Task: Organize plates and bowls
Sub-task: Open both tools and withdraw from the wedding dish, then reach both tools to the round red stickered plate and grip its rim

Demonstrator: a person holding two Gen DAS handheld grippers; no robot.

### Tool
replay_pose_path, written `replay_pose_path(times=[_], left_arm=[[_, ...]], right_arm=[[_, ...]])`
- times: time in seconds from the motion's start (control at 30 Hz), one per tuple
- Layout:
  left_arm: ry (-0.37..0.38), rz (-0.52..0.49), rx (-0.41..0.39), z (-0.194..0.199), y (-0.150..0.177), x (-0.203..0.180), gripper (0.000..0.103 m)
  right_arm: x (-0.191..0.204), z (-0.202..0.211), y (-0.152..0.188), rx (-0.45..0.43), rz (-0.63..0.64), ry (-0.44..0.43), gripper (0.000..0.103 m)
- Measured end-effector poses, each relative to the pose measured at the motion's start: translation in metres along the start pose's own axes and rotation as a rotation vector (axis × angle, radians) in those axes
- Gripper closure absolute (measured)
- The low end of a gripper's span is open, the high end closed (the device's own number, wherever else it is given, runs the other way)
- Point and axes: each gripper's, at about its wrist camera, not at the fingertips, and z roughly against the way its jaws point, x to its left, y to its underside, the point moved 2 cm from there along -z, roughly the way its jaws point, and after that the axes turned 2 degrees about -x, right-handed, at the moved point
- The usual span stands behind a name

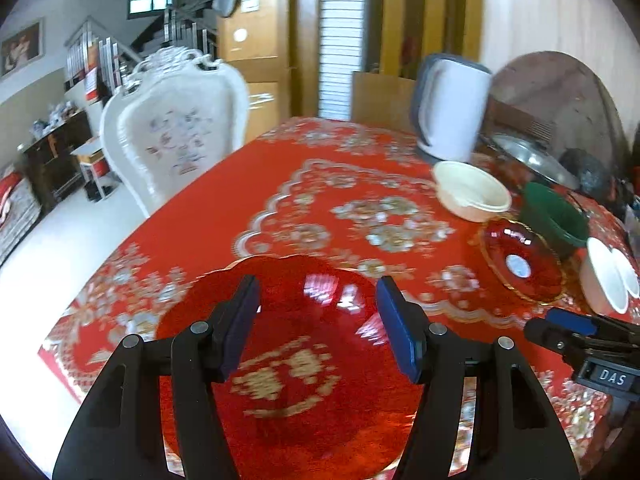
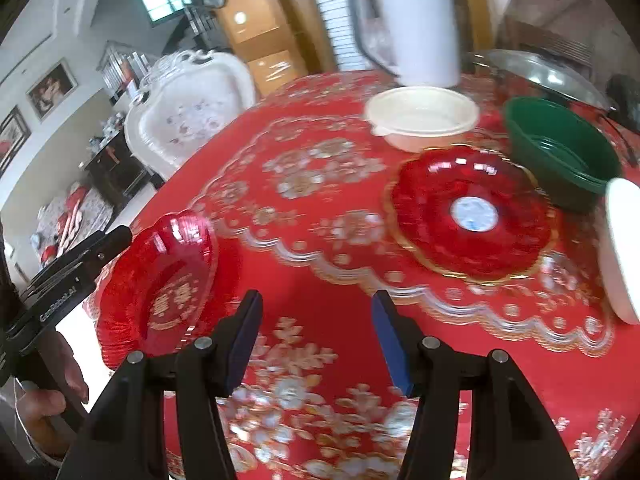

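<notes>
A large red glass plate with gold lettering [image 1: 288, 372] lies near the table's front left corner; it also shows in the right wrist view [image 2: 160, 284]. My left gripper [image 1: 318, 308] is open, just above this plate. My right gripper [image 2: 316, 320] is open and empty over bare tablecloth, right of that plate. A smaller red plate with a gold rim [image 2: 472, 212] lies ahead of it. Behind stand a cream bowl [image 2: 422, 120], a stack of green bowls [image 2: 560, 152] and a white bowl [image 2: 622, 248] at the right edge.
The table carries a red patterned cloth [image 2: 320, 208]. A white kettle [image 2: 412, 20] and a metal lid [image 2: 540, 72] stand at the back. A white ornate chair [image 1: 176, 128] stands at the table's left side. The left gripper [image 2: 76, 268] enters the right wrist view at left.
</notes>
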Motion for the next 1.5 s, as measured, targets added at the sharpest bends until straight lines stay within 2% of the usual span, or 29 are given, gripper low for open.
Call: replay_pose_path(times=[0.33,0.63,0.93,1.5], left_arm=[[0.093,-0.096,0.01,-0.008,-0.006,-0.071,0.042],[0.162,-0.126,0.079,-0.037,-0.008,-0.125,0.042],[0.172,-0.102,0.149,-0.076,-0.013,-0.151,0.042],[0.129,-0.078,0.252,-0.135,-0.02,-0.176,0.042]], right_arm=[[-0.058,0.014,0.004,-0.018,-0.088,0.082,0.046],[-0.108,0.021,0.003,-0.02,-0.176,0.138,0.046],[-0.134,0.013,-0.008,-0.009,-0.214,0.154,0.046],[-0.164,-0.029,-0.029,0.053,-0.254,0.136,0.046]])
